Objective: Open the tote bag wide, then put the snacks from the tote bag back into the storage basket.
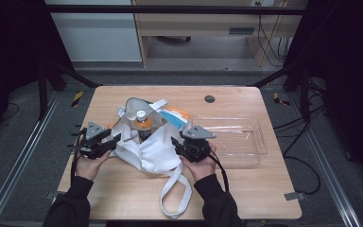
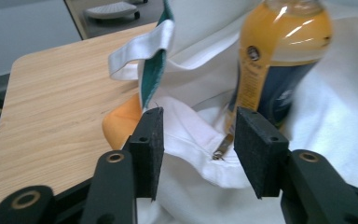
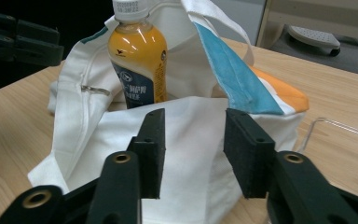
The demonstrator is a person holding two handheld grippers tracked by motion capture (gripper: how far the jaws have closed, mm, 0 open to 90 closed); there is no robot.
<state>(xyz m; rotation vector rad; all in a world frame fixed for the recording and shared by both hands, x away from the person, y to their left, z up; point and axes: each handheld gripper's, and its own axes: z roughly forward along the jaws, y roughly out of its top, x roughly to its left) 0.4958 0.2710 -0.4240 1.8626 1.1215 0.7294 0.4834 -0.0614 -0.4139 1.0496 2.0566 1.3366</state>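
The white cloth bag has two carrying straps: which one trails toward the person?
The long white strap loop lying flat on the wooden table between the person's forearms. The other strap sits at the white cloth bag's far side, beyond the orange juice bottle.

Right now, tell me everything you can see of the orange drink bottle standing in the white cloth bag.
The clear plastic bottle of orange drink stands upright inside the open white cloth bag near the table's middle. It has a white cap, a dark blue label with orange edging, and looks nearly full. Bag cloth surrounds its lower part; neither gripper touches it.
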